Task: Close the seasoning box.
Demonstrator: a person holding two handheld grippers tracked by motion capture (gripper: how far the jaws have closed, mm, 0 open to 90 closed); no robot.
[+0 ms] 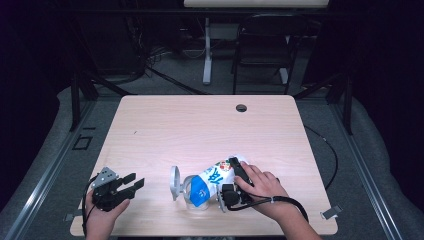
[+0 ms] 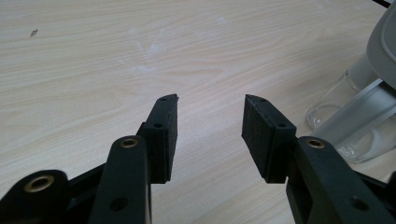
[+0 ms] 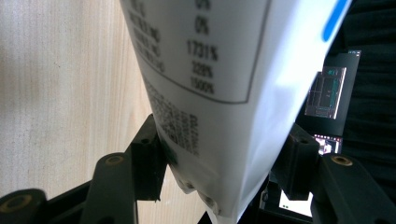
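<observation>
High view: lower centre, the right gripper [image 1: 235, 186] tips a carton [image 1: 216, 176] over a glass jug [image 1: 192, 196]. Left gripper view: the left gripper [image 2: 211, 122] gapes empty. Right gripper view: jaws clamp the carton [image 3: 219, 84]; an overtilt could spill.

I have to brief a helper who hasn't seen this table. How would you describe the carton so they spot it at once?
On the wooden table, look near the front edge. The carton is tipped over a clear glass jug, clamped in the right gripper. It alone is white with blue print.
</observation>
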